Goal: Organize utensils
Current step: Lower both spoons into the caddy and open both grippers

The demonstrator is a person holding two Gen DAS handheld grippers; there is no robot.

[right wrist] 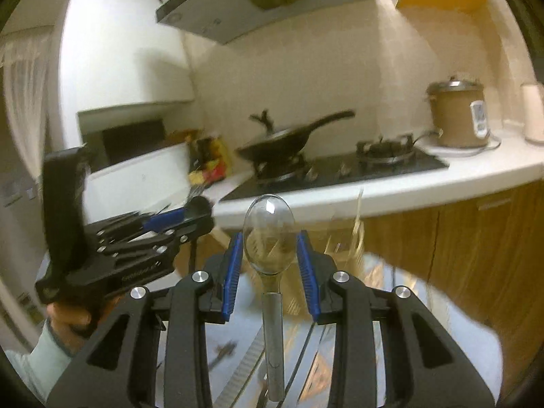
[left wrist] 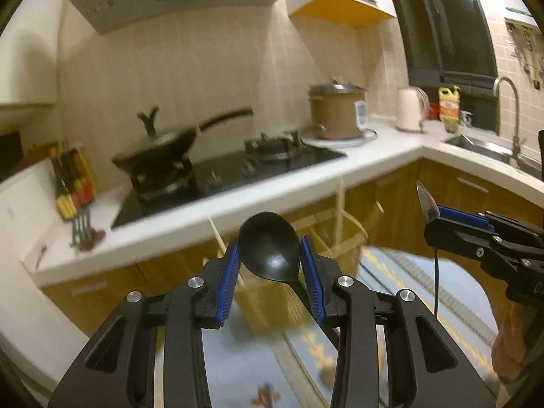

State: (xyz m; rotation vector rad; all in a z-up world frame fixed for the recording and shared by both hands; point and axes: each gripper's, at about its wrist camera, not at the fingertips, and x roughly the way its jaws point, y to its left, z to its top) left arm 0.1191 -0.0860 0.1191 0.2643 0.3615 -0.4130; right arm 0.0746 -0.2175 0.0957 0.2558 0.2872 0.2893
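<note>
Warm, yellowish indoor light fills both views, moderately dim, with no lamp visible. Fisheye distortion bends the white counter (left wrist: 340, 173) edge into an arc, and black vignette closes each corner. Motion blur smears the background: the black lidded wok (right wrist: 278, 142), the wooden cabinet fronts (right wrist: 476, 238) and the blue patterned cloth (left wrist: 442, 289) below. A small white glare sits on the shiny metal spoon bowl (right wrist: 268, 234); the matte black spoon (left wrist: 268, 246) shows only soft highlights.
</note>
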